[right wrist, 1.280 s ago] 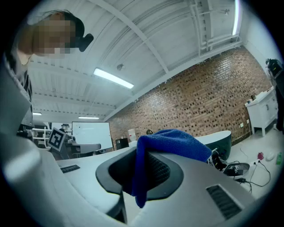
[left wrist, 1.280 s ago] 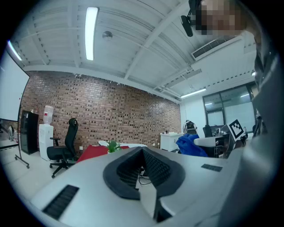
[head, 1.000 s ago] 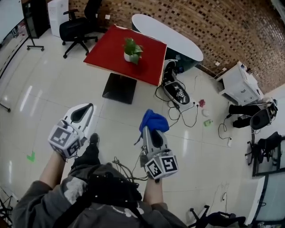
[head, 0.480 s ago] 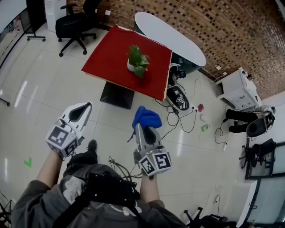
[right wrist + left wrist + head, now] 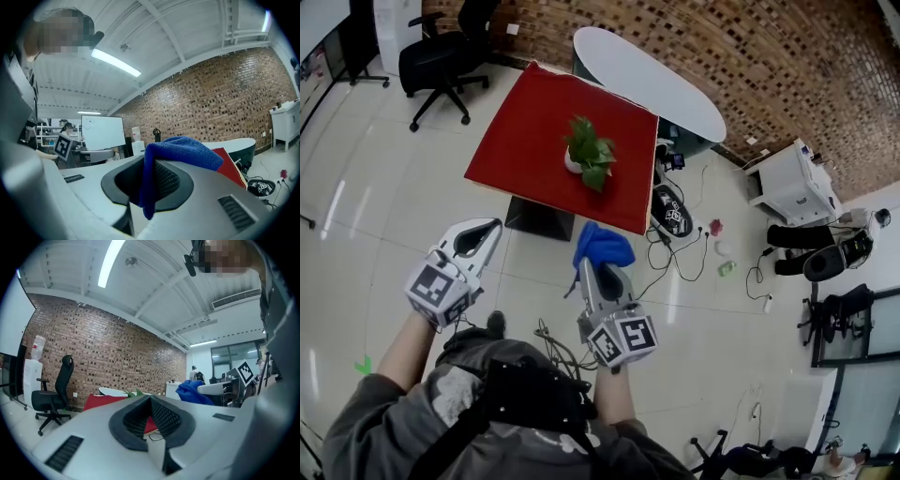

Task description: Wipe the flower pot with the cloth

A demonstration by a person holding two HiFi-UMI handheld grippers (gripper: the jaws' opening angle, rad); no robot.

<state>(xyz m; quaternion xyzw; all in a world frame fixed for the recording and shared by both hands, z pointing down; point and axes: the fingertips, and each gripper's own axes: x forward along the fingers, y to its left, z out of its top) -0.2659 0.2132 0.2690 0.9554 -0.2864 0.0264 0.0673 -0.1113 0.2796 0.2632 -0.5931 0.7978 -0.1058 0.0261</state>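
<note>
Brick-walled room with a tiled floor; ahead, a red desk carrying the flower pot near its middle, well apart from both grippers. Left gripper closed on nothing, right gripper clamped on the blue cloth. Seemingly the approach step: next, bringing the cloth up against the pot's side.

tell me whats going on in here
A person faces the red table from a little way off, with a hand-held gripper in each hand. The right hand-held gripper is shut on a blue cloth. The left hand-held gripper is shut and empty. The flower pot stands on the table, out ahead of both, and no wiping has begun.
</note>
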